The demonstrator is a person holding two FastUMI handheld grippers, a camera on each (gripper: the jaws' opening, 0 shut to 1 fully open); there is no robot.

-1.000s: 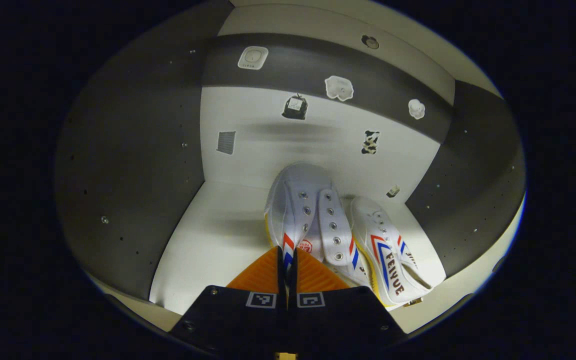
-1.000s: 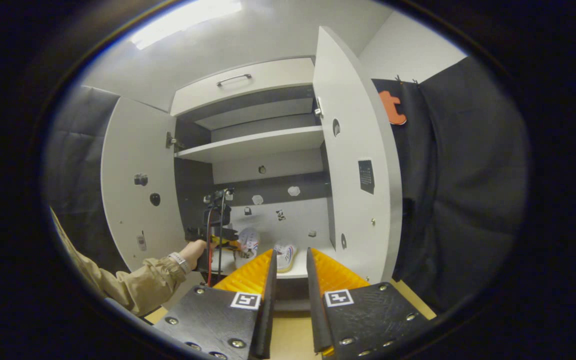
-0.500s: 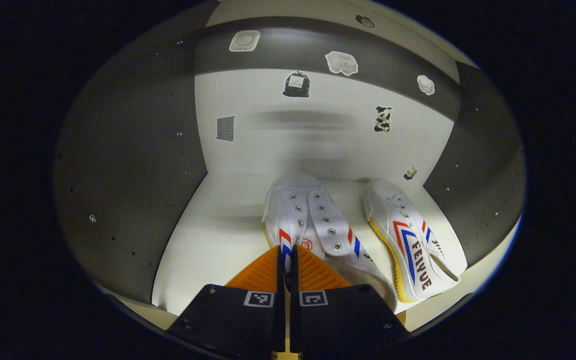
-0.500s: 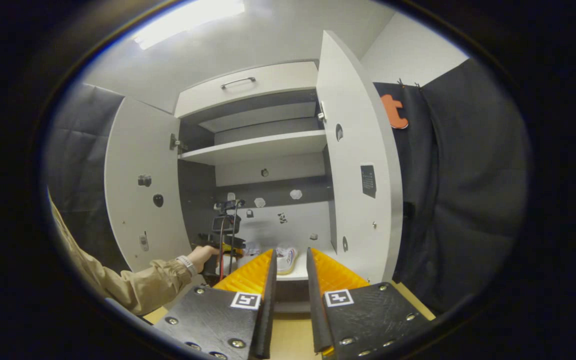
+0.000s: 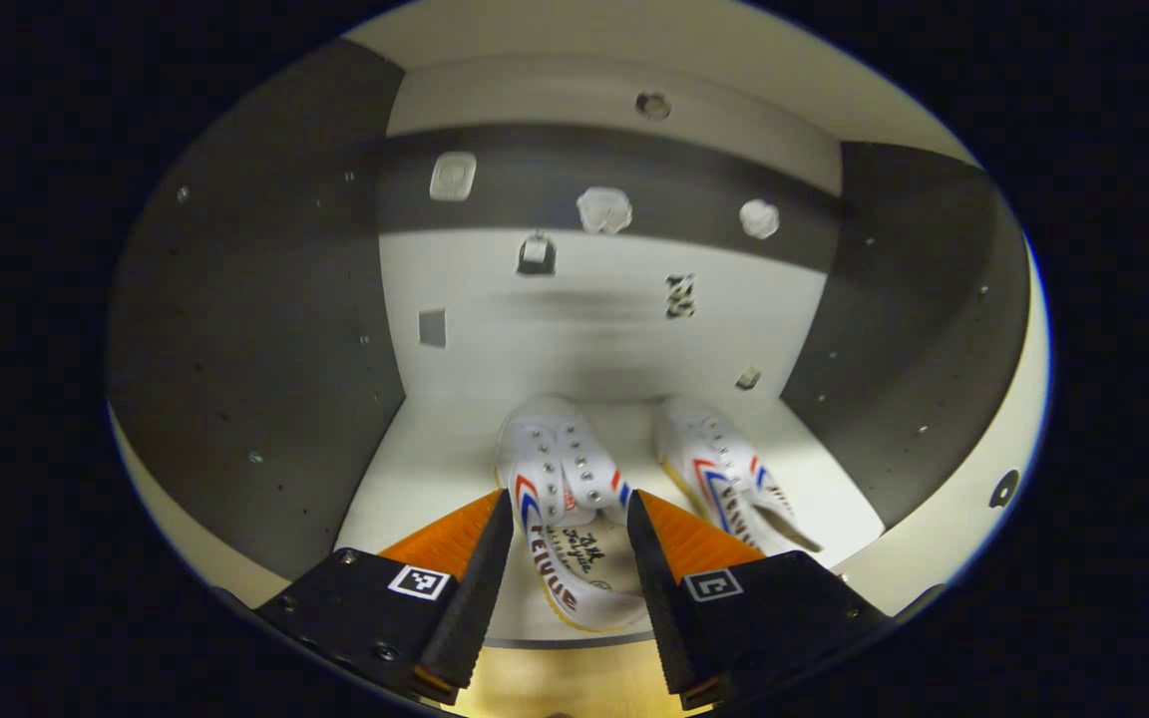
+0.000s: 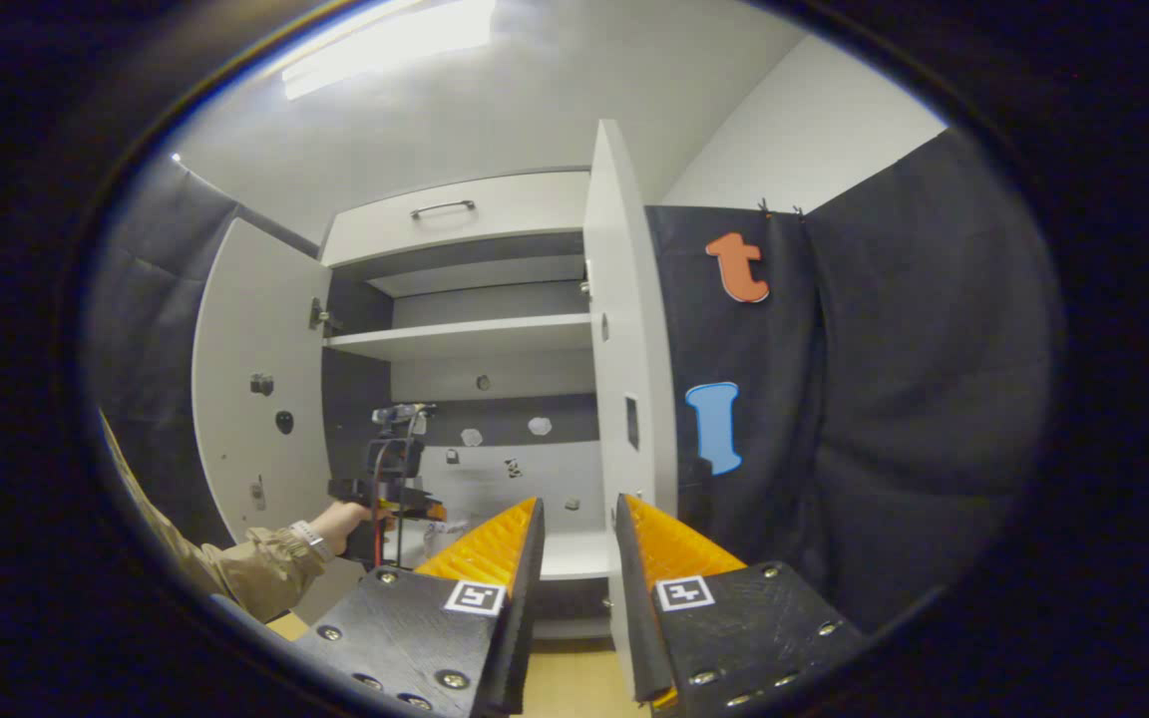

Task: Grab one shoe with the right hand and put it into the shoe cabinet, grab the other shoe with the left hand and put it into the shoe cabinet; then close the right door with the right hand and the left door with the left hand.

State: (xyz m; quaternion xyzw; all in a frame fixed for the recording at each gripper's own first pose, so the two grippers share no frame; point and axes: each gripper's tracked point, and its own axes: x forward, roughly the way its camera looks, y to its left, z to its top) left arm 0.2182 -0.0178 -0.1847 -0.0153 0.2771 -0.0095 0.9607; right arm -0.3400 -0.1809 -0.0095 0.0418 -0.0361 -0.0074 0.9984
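Both shoes lie on the cabinet shelf (image 5: 435,469): left shoe (image 5: 560,519) at 6 o'clock, right shoe (image 5: 729,484) at 4. My left claw (image 5: 565,548) and right claw (image 6: 574,558) stand apart, empty. The right door (image 6: 624,349) and left door (image 6: 255,379) are not yet closed.

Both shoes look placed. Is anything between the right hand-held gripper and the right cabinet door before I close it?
Nothing visible. The right hand-held gripper is open and empty, and the open right door stands edge-on just ahead of it with bare space between. Both shoes sit on the shelf, inside the doorway.
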